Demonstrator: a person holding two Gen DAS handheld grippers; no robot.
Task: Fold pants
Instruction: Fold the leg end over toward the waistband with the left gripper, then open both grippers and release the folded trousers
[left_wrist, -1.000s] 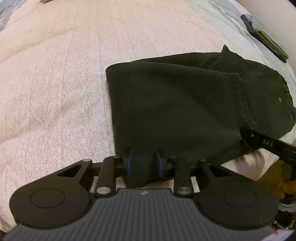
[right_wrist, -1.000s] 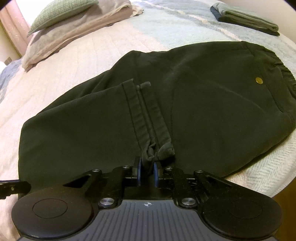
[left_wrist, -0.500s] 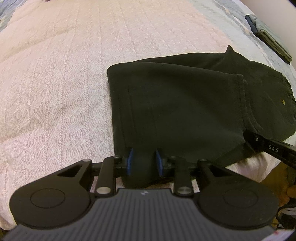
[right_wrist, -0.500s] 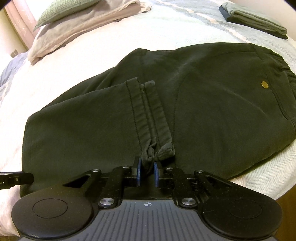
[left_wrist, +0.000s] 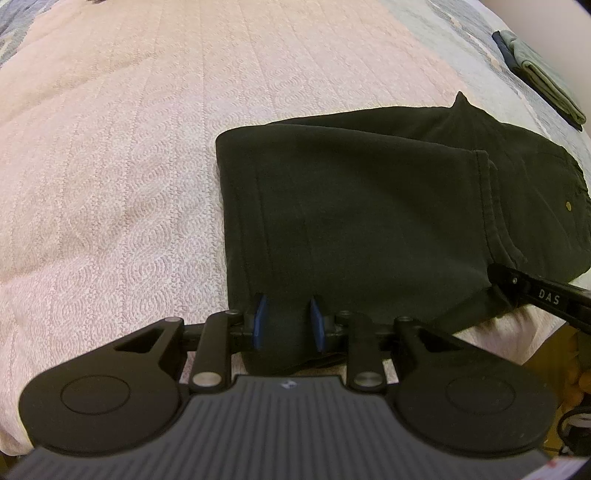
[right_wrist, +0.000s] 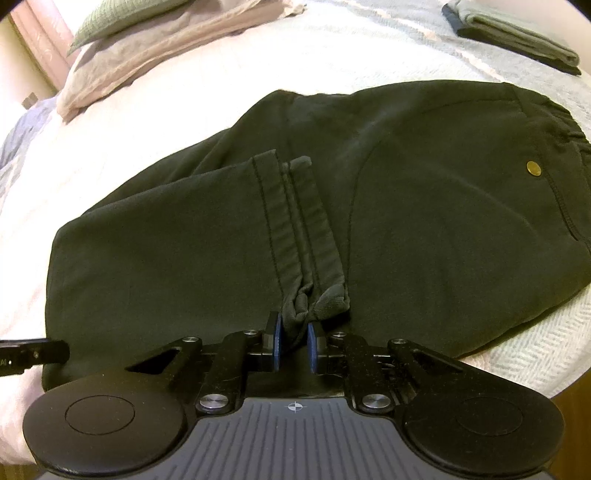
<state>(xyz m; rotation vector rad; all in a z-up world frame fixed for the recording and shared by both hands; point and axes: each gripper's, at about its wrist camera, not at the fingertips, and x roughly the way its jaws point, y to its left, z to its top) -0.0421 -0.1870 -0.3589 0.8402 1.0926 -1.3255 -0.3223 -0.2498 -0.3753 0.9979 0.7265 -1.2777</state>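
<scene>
Dark pants (left_wrist: 369, 206) lie folded in half on the bed, legs laid over the seat. My left gripper (left_wrist: 289, 325) is shut on the folded edge at the near left corner, with a bulge of cloth between its blue pads. My right gripper (right_wrist: 294, 336) is shut on the bunched leg cuffs (right_wrist: 299, 229), which lie across the pants (right_wrist: 184, 258) near the middle. A brass button (right_wrist: 533, 169) shows near the waistband at the right. The right gripper's finger (left_wrist: 546, 295) reaches into the left wrist view, and the left gripper's finger (right_wrist: 29, 354) shows at the right wrist view's left edge.
The pale quilted bedspread (left_wrist: 110, 147) stretches away to the left and far side. A stack of folded clothes (right_wrist: 517, 40) lies at the far right and pillows (right_wrist: 147, 44) at the far left. The bed's near edge drops off just below both grippers.
Both grippers keep their hold and the pants lie as before. The right wrist view has tilted slightly, and its pads stand a touch wider around the cuffs.
</scene>
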